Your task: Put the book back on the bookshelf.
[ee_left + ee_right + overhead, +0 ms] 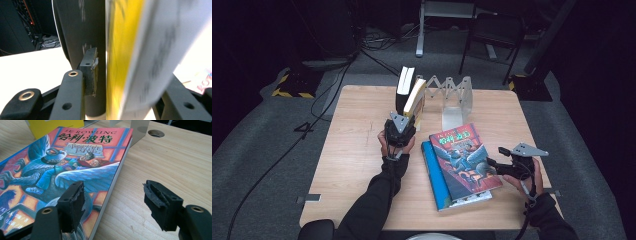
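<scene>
Books on table (357, 150). Left claw (401, 131) at the foot of two upright books by the folding rack (451, 100): yellow-covered book (416, 102) sits between its jaws, leaning; dark book (404, 87) stands just outside the left jaw. Left pad (93, 72) has a gap to the yellow cover, so the jaws are parted, no squeeze visible. Right claw (498, 159) open, nothing between the pads, jaws straddling the near edge of the illustrated novel (464, 160), which lies flat on a blue book (434, 180).
</scene>
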The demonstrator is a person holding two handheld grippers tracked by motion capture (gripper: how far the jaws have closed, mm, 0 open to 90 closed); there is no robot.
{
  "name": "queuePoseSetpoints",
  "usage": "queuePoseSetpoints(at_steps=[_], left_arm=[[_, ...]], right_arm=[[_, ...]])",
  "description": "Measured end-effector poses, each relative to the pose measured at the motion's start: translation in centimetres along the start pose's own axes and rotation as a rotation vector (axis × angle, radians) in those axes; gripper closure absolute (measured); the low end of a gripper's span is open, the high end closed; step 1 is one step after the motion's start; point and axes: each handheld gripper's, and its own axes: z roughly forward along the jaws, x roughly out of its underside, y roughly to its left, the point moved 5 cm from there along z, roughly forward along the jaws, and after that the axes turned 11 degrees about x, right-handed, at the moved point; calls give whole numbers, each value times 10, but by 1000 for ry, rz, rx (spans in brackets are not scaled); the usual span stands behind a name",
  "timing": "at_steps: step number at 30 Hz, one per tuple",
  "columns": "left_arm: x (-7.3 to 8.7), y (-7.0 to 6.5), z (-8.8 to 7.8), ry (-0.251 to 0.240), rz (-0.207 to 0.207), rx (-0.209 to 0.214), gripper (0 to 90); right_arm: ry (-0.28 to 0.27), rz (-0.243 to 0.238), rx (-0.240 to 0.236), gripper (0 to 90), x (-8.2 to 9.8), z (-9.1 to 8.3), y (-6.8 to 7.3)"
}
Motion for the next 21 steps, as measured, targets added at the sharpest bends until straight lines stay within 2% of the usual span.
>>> queuePoseSetpoints(at_steps=[3, 4, 7, 9, 12, 14, 16, 19, 21], left_arm=[[12, -1, 0, 20, 18, 16, 691], [15, -1, 0, 17, 24, 5, 723], [14, -1, -1, 16, 15, -3, 744], [13, -1, 0, 27, 1, -24, 748], [11, -2, 5, 14, -15, -56, 748], [10, -2, 7, 11, -18, -59, 748], [8, -2, 12, 6, -43, -72, 747], [7, -2, 17, -12, -89, -65, 740], [6, -3, 19, -13, -93, -67, 735]], right_arm=[[-7, 0, -13, 318, 0, -1, 0], [-6, 0, -10, 318, 0, -1, 0], [0, -1, -3, 318, 1, 0, 0], [6, -3, -3, 318, 1, 0, 0], [5, -9, -5, 318, 1, 1, 1], [7, -11, -5, 318, 1, 1, 1], [11, -13, -6, 318, 2, 3, 1], [18, -17, -6, 319, 3, 3, 1], [19, -15, -9, 325, 3, 4, 1]])
